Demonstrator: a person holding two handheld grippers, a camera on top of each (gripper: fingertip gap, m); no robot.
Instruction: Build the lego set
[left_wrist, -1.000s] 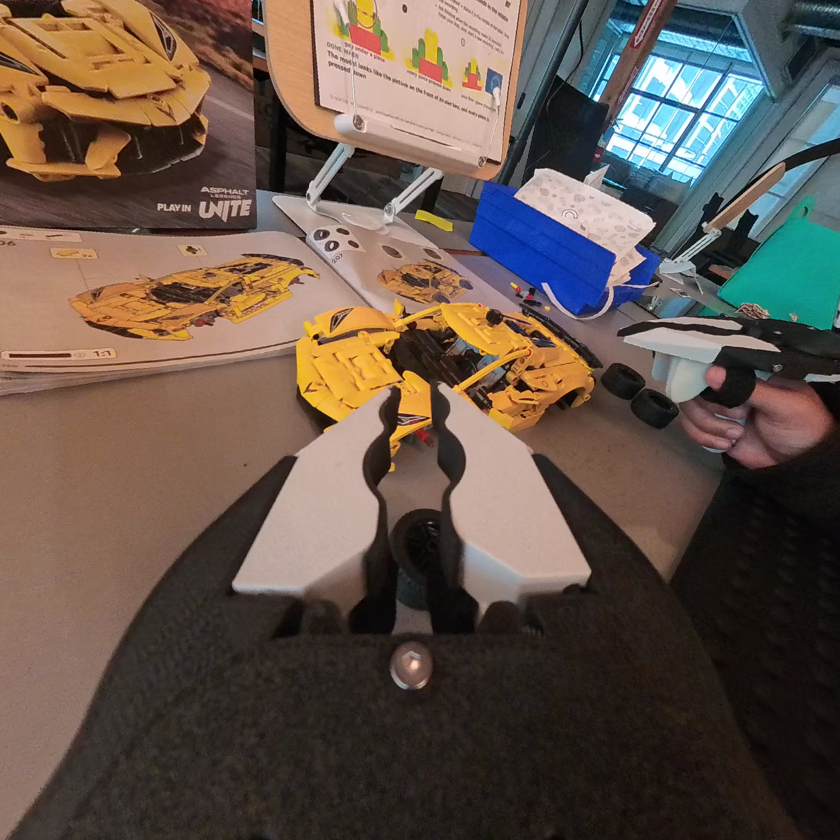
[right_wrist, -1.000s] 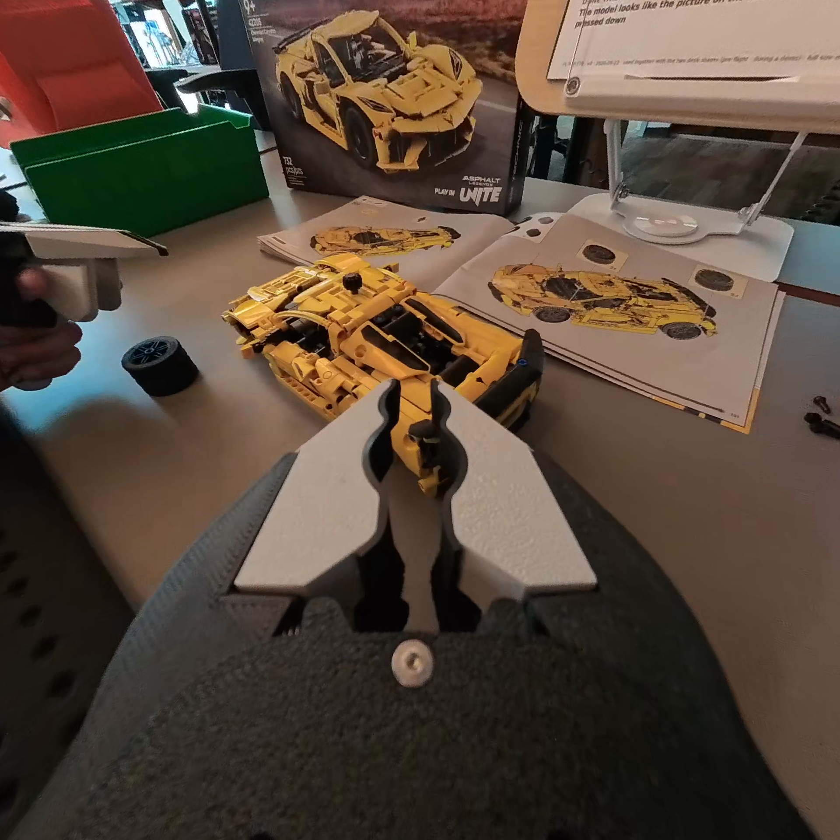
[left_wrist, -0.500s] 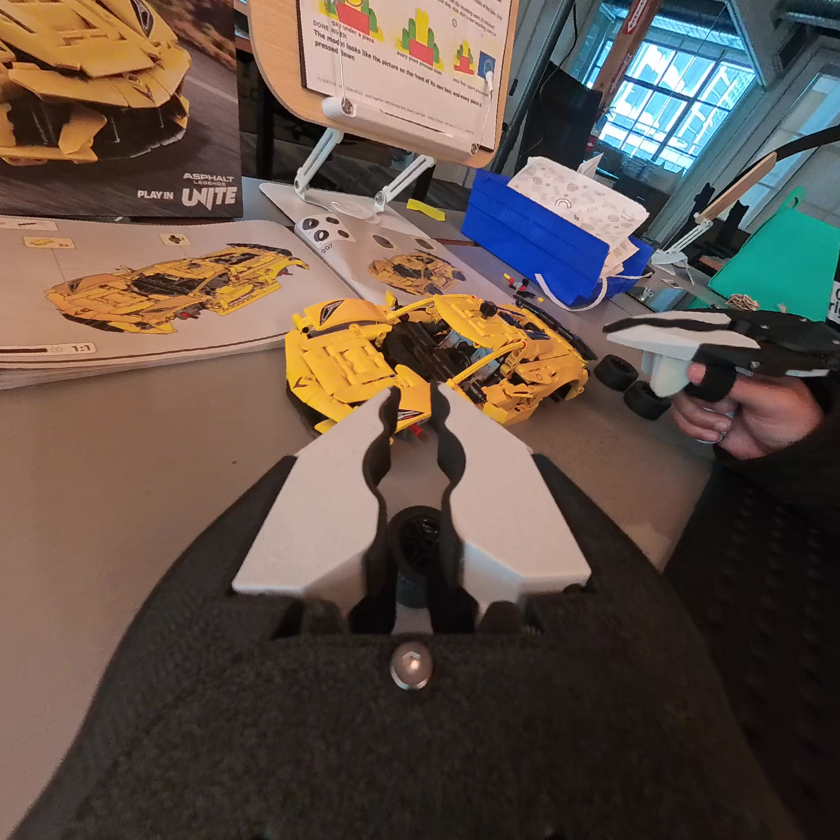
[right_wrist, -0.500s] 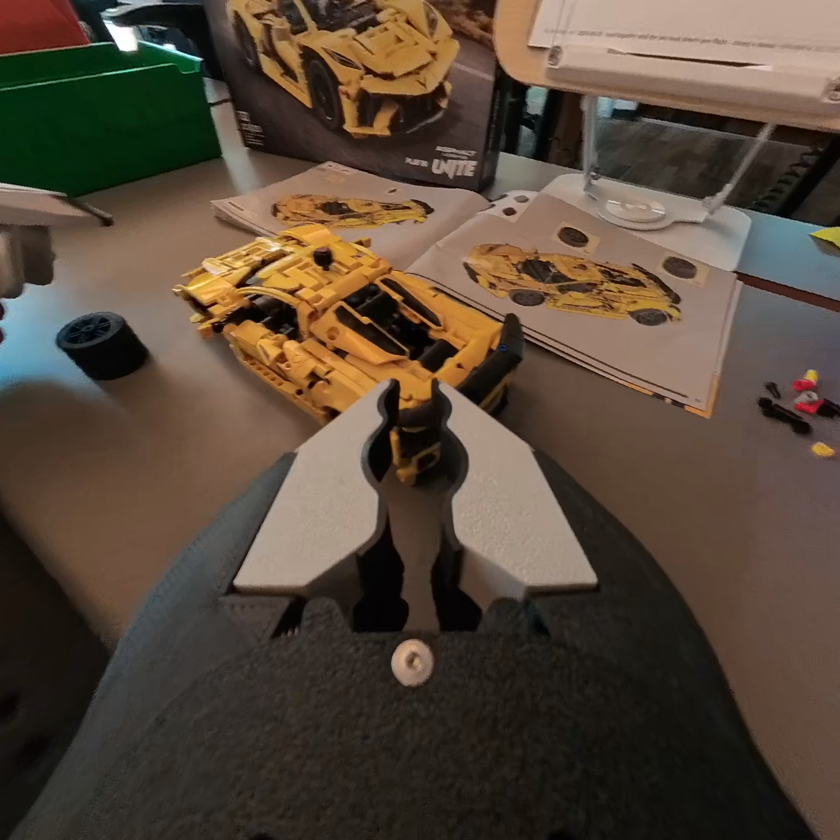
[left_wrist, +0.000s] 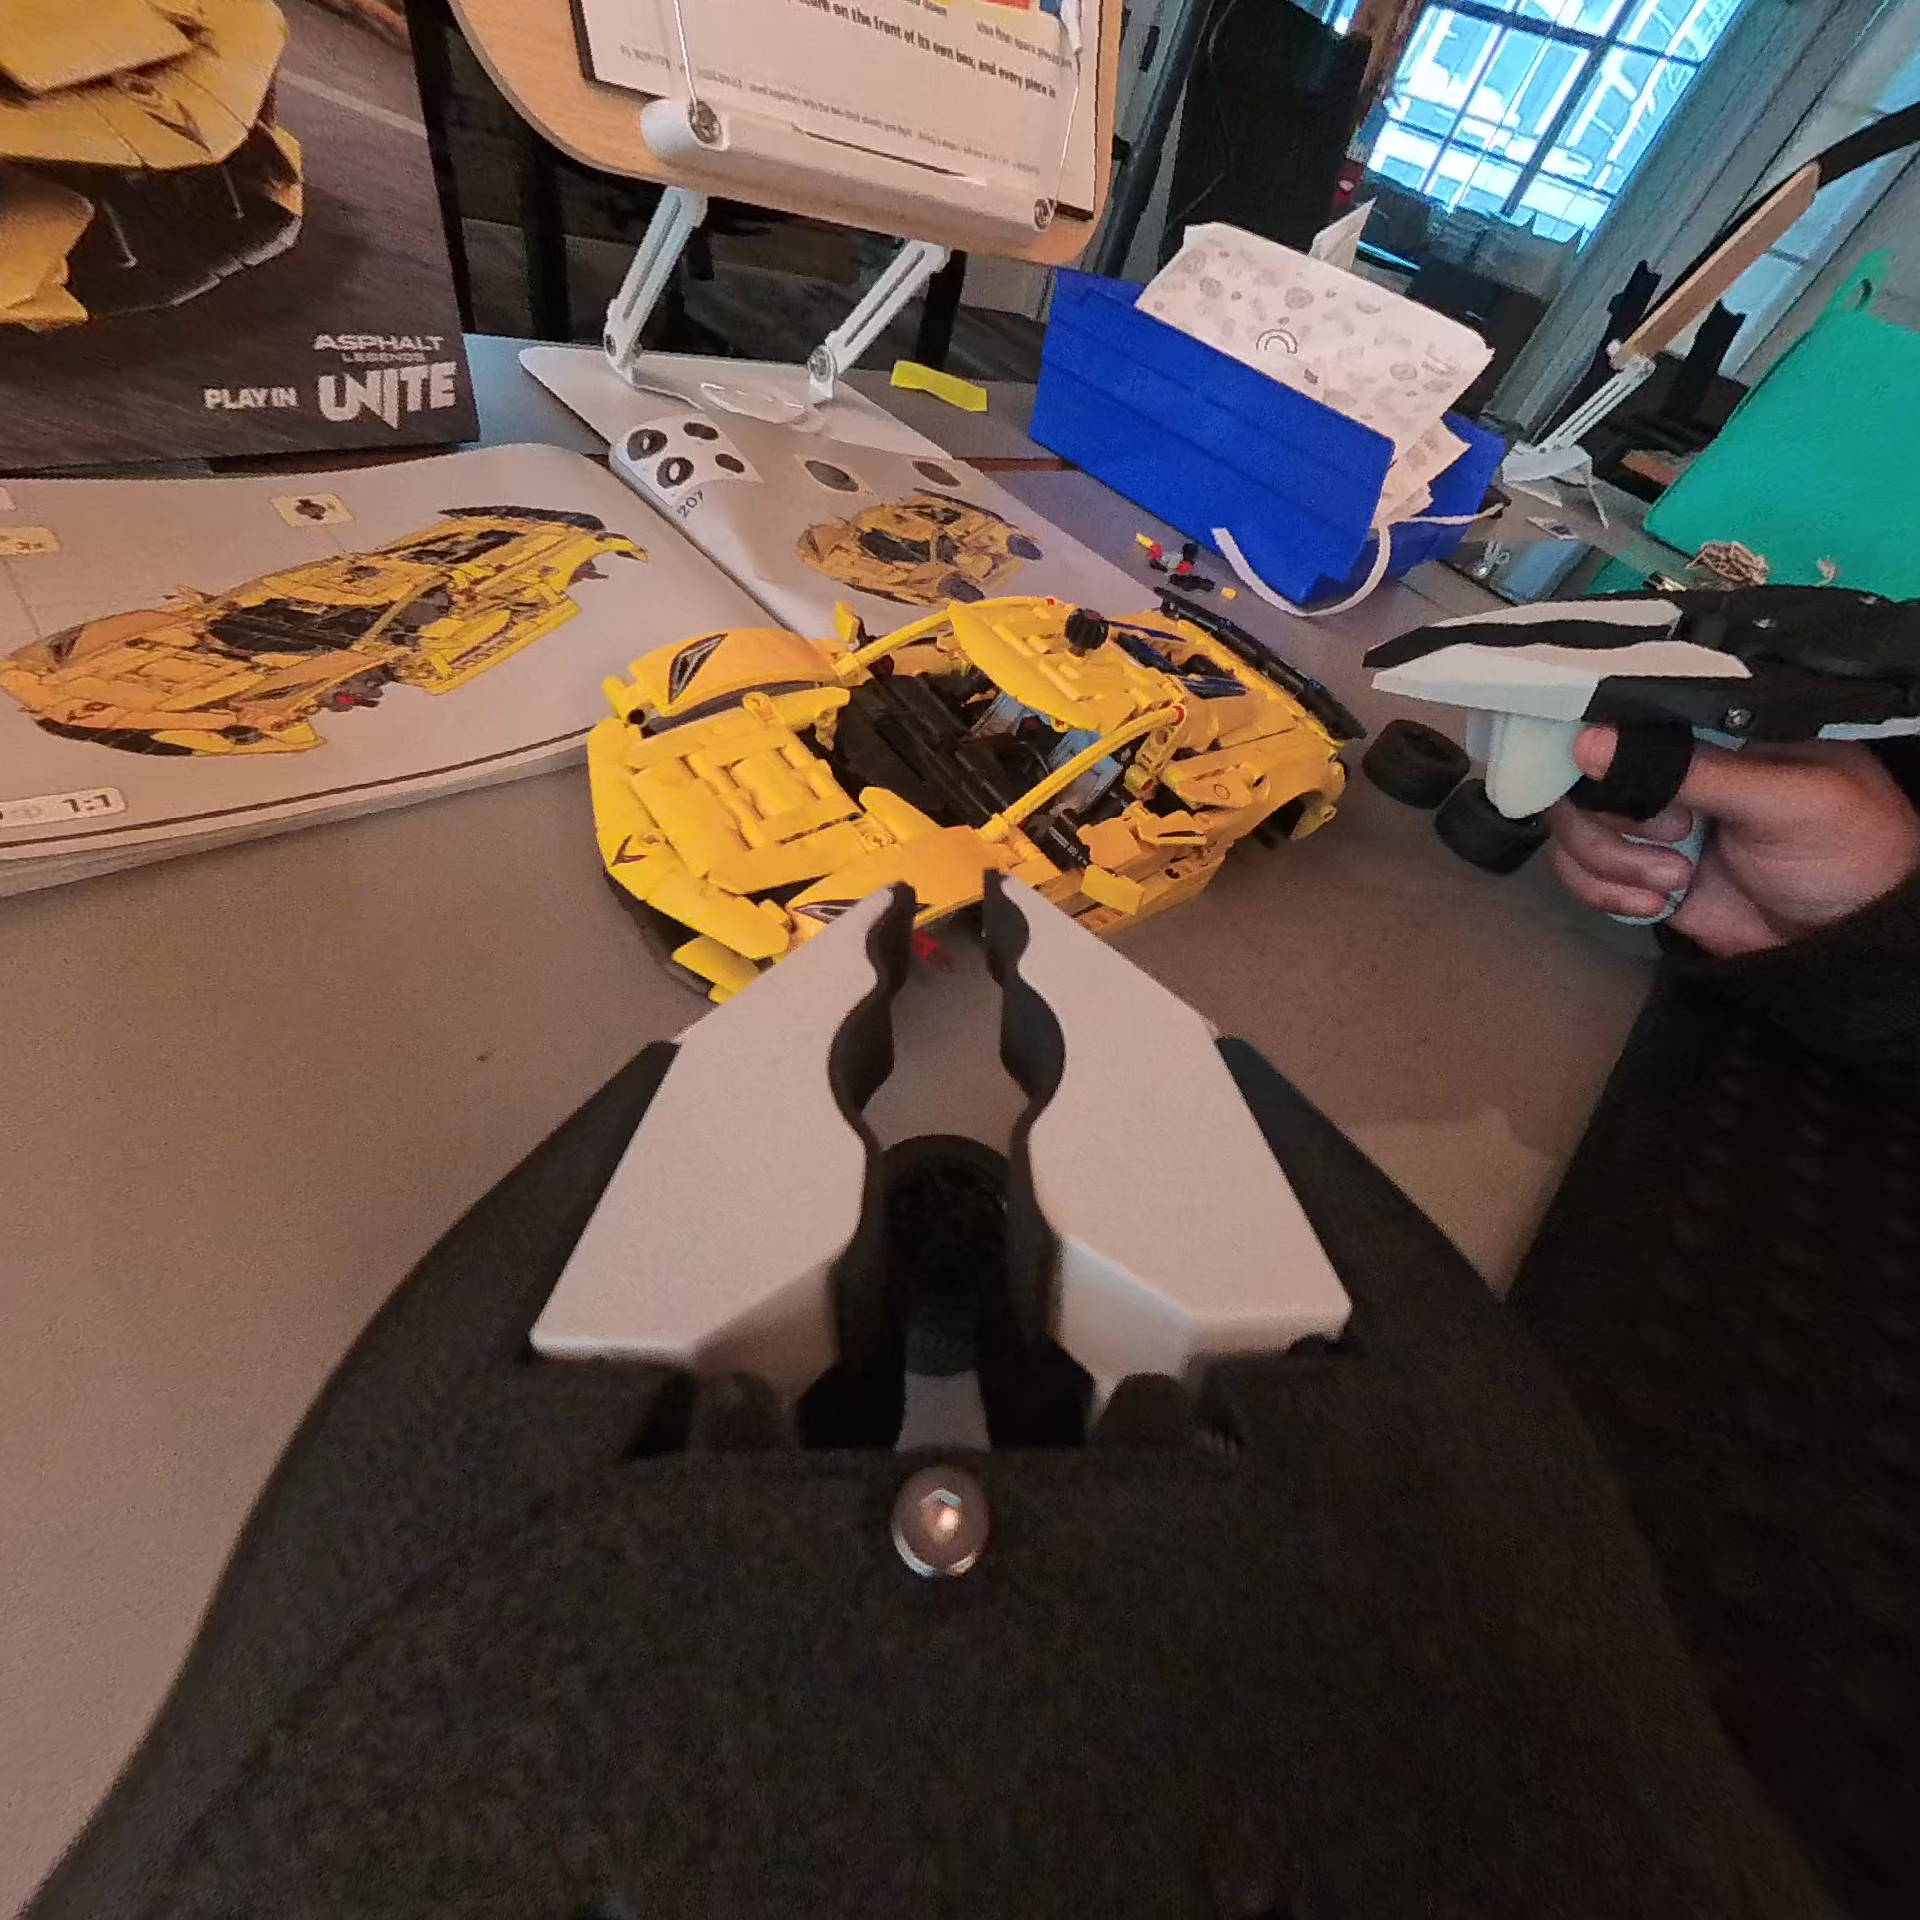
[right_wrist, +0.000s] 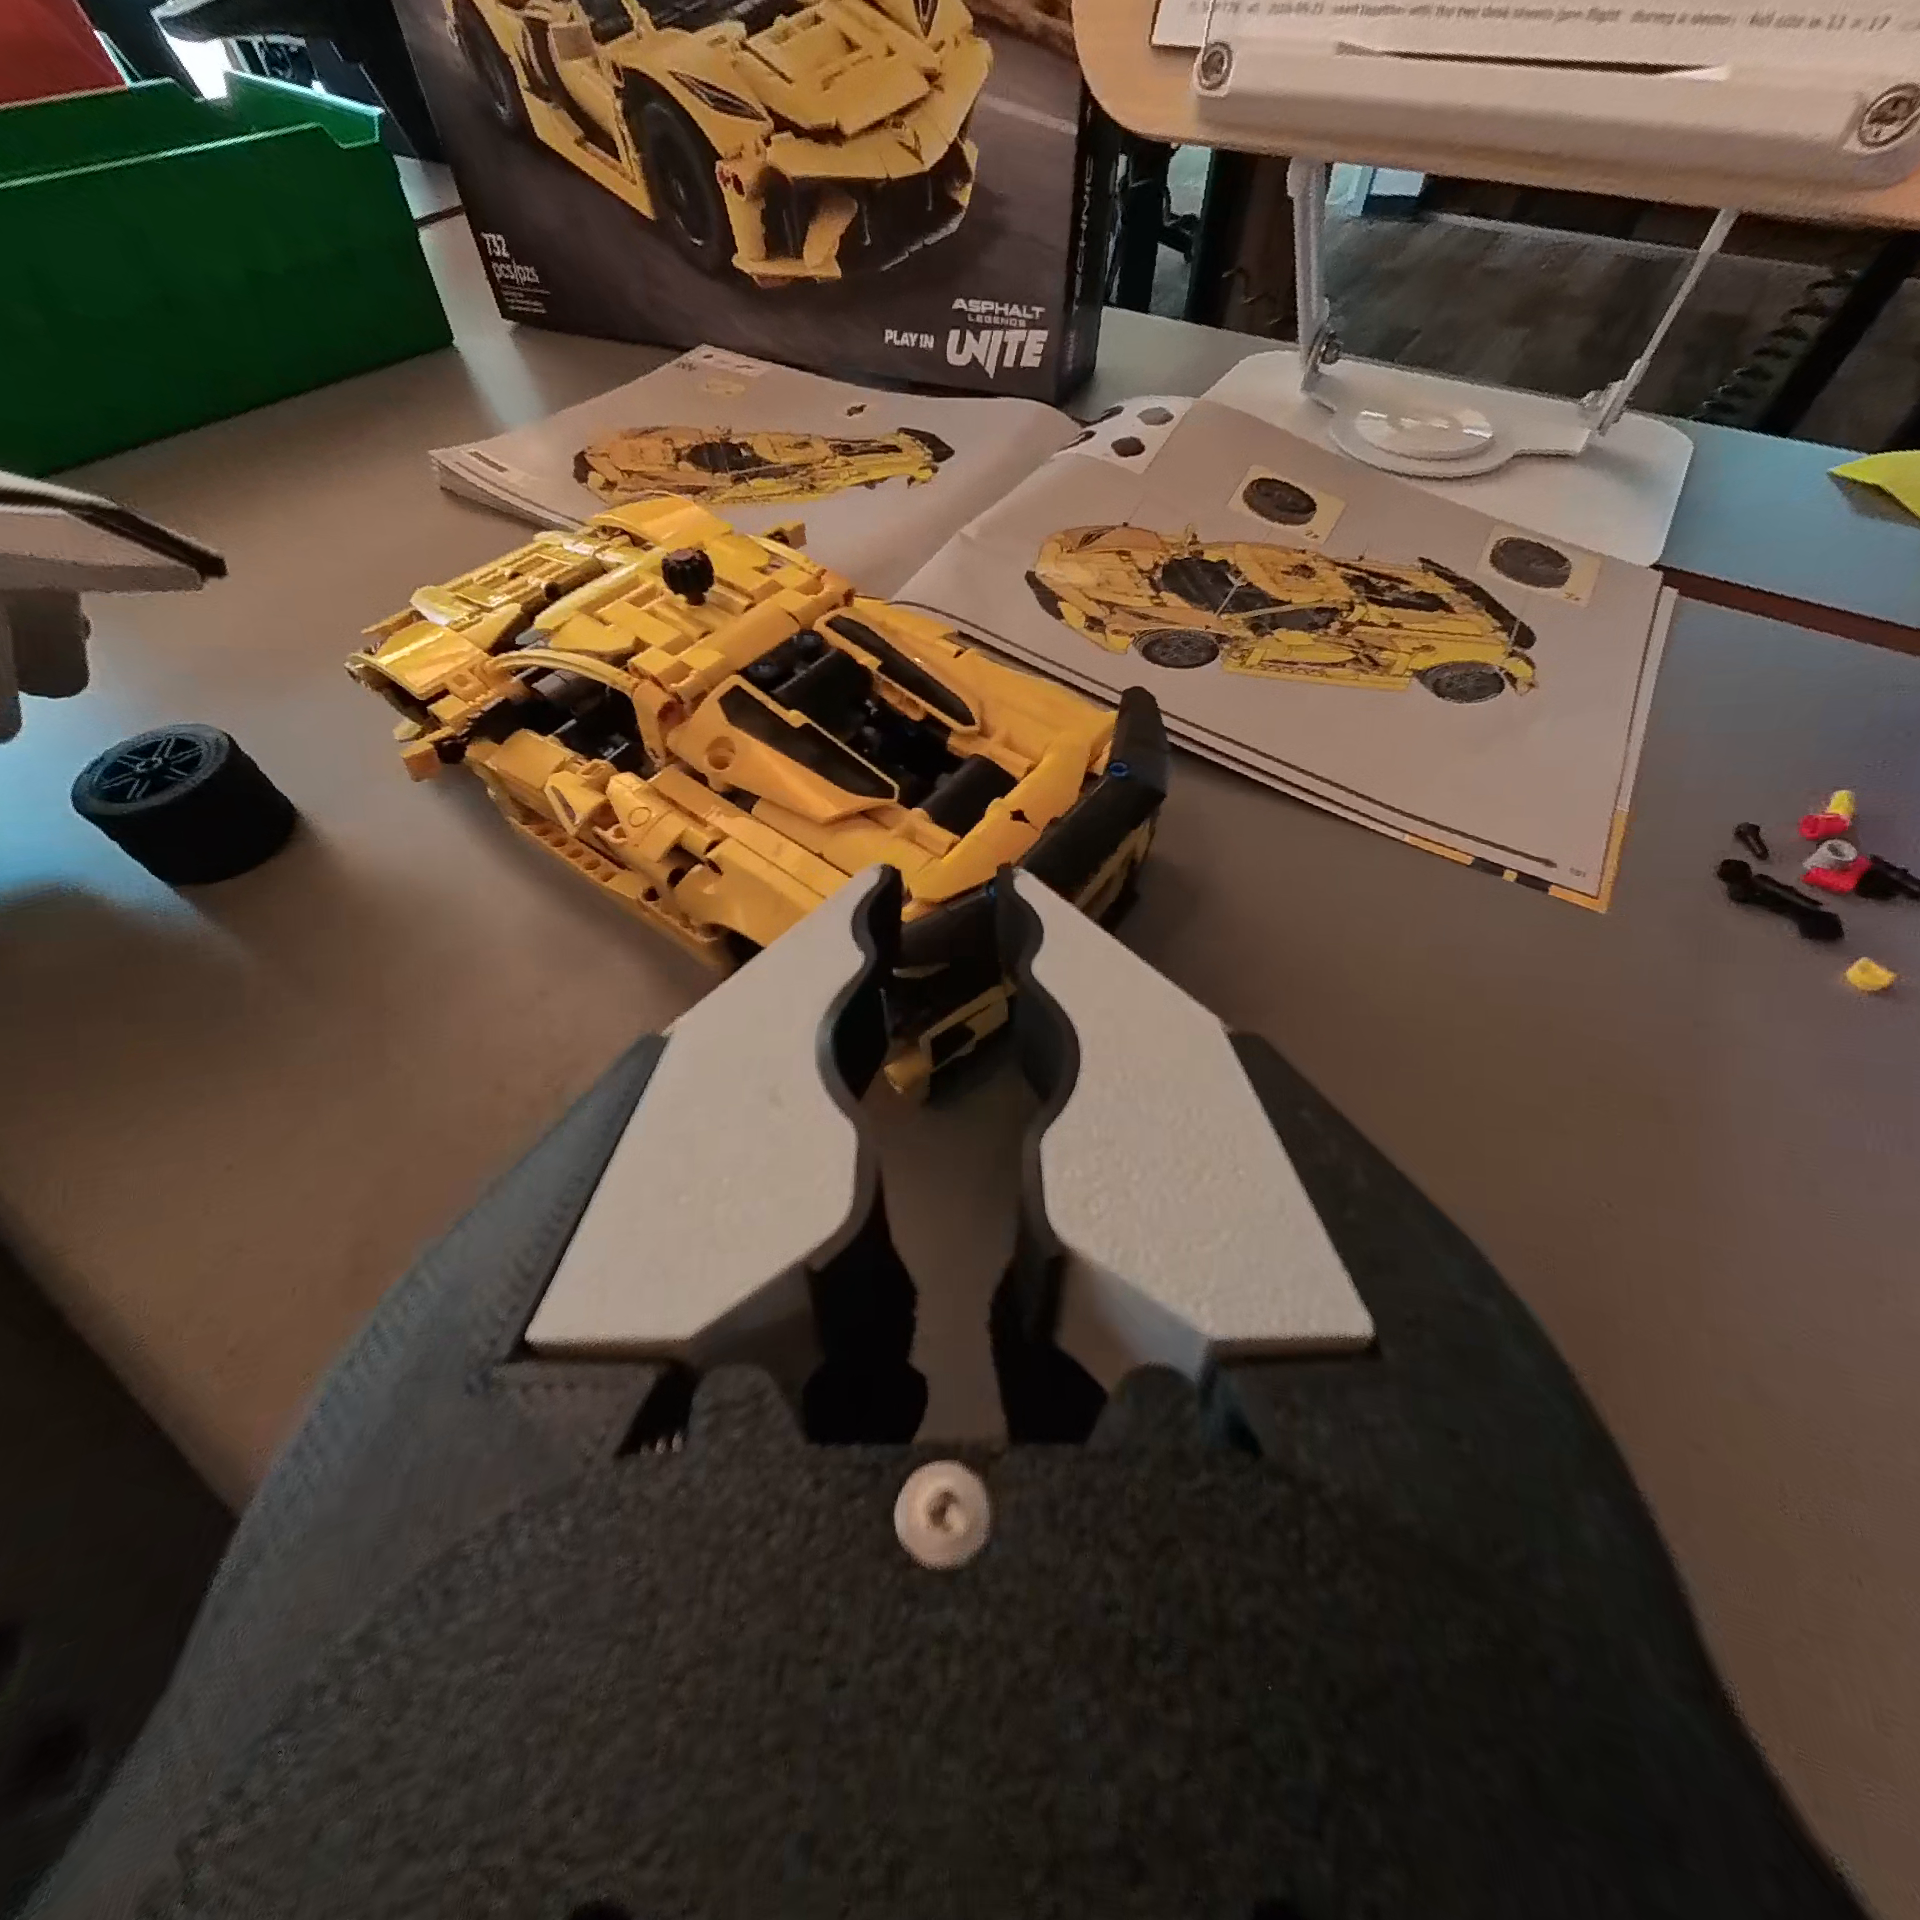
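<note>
Wheel sits clamped deep in my left gripper; my right gripper is slightly open, empty, nosing the car.

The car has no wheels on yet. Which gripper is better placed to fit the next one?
Probably the left gripper: it is shut on a black wheel and points at the yellow car. The right gripper holds no wheel.
</note>
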